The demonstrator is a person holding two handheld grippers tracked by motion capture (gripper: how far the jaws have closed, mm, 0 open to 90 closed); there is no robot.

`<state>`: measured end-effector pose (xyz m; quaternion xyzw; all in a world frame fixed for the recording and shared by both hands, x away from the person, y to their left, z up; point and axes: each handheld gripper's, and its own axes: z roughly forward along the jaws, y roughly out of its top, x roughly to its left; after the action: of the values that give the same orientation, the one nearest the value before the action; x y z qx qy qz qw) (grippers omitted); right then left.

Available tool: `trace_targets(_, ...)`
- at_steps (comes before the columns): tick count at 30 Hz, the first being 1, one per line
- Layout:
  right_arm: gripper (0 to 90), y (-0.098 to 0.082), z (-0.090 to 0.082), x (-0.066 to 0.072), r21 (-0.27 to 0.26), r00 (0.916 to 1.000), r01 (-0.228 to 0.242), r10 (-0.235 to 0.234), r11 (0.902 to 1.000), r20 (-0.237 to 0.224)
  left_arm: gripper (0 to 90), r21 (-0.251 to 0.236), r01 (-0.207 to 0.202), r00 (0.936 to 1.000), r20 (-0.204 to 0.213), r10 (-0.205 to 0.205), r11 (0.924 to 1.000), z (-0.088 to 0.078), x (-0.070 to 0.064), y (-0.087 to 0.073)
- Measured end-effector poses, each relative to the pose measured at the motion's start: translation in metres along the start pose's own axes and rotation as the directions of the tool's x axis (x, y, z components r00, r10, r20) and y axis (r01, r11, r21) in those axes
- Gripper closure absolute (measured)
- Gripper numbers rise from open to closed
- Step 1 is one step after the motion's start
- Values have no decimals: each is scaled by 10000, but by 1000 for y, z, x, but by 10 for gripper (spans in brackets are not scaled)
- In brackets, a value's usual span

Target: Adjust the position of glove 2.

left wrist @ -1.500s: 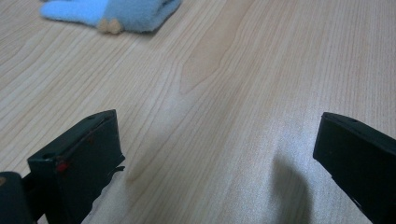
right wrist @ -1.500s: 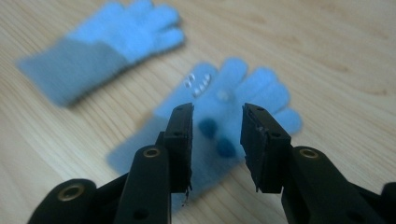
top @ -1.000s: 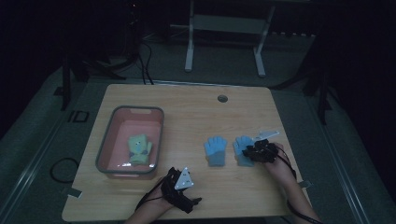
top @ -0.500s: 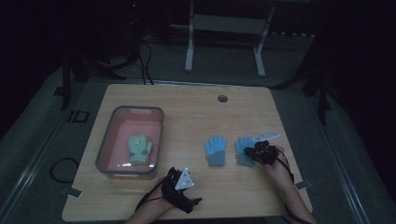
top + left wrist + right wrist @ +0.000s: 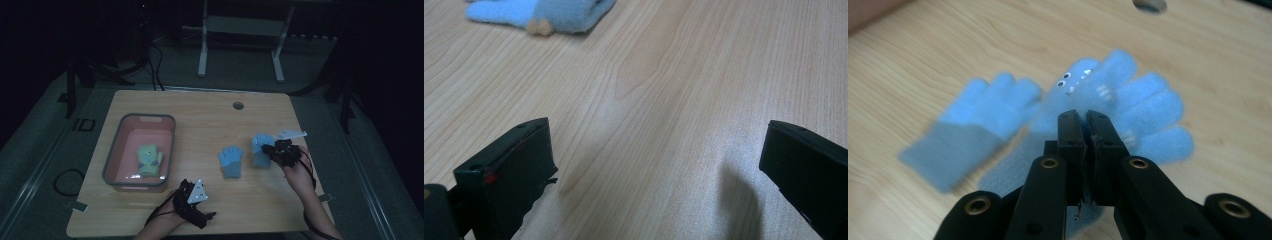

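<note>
Two light blue gloves are on the right half of the wooden table (image 5: 200, 120). My right gripper (image 5: 1087, 120) is shut on the cuff end of the right-hand glove (image 5: 1143, 110), which has small eyes and teeth on it and hangs lifted off the wood. In the high view that right gripper (image 5: 267, 150) holds this glove (image 5: 260, 145) just right of the flat blue glove (image 5: 231, 161). The flat glove (image 5: 983, 125) lies to the left in the right gripper view. My left gripper (image 5: 656, 165) rests low at the near edge, open over bare wood, also seen from above (image 5: 207, 217).
A pink tub (image 5: 112, 165) with a grey rim stands at the table's left and holds a green glove (image 5: 149, 160). A round cable hole (image 5: 238, 105) sits near the far edge. A blue glove's cuff (image 5: 559, 12) lies ahead of the left gripper.
The right gripper has closed on the right-hand blue glove and risen, lifting the glove off the table. The left gripper has stayed where it was.
</note>
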<state>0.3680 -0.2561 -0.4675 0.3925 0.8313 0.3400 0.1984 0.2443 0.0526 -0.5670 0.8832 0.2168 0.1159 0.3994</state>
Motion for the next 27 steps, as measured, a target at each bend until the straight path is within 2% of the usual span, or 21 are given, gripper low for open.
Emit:
trace_targets(7, 860, 26, -2, 27, -380, 9973, 529, -548, 9979, -496, 13, -15, 7, 10000, 19, -7, 10000, 0, 0, 0)
trace_targets(10, 860, 33, 2, 40, -464, 9922, 804, -844, 9957, -914, 13, -38, 11, 10000, 12, -11, 10000, -1, 0, 0)
trace_targets(12, 859, 36, 7, 49, -373, 9860, 1181, -1216, 9923, -1142, 13, -37, 27, 10000, 14, -27, 10000, -1, 0, 0)
trace_targets(20, 858, 31, 31, 66, 120, 9752, 1287, -1243, 9916, -1828, 13, -57, 30, 10000, 14, -30, 10000, -1, 0, 0)
trace_targets(22, 858, 28, 37, 67, 241, 9725, 1426, -1355, 9895, -1892, 13, -77, 31, 10000, 26, -30, 10000, -1, 0, 0)
trace_targets(27, 857, 22, 49, 66, 584, 9717, 1213, -1065, 9909, -2109, 13, -145, 73, 10000, 20, -72, 9999, -1, 1, 0)
